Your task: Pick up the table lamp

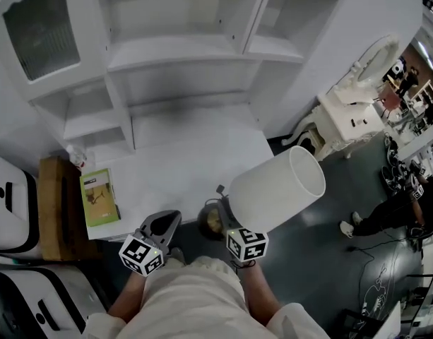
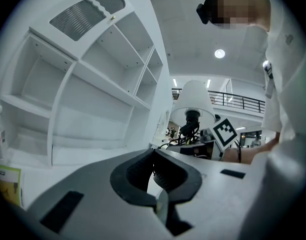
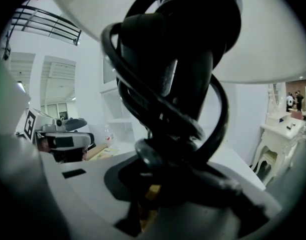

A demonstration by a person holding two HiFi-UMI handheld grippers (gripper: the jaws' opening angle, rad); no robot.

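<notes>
Lamp (image 1: 276, 189) in the air at the front edge of a white tabletop (image 1: 195, 154), its pale drum shade tipped up and away to the person's right. The right tongs (image 1: 220, 219) pinch the dark stem (image 3: 177, 84) just under the shade, with a black cord (image 3: 143, 109) coiled round that stem and across the grip. The left tongs (image 2: 157, 176) are pressed together on nothing and hang just beside the lamp. A white shelf unit (image 1: 181, 55) stands behind. A small bottle (image 1: 76, 157) stands at the tabletop's left side and a green booklet (image 1: 99, 196) lies near it, both well apart from the lamp. The lift looks all but made, and what counts now is likely a steady hold. The shade makes the lamp top-heavy and it leans, so the wrist would do well to bring the stem upright slowly. The pinch belongs on the stem itself rather than on the springy coils of cord, which could let it twist or slip. The free tongs could steady the base from below, and the shade wants room from the shelf unit's uprights
</notes>
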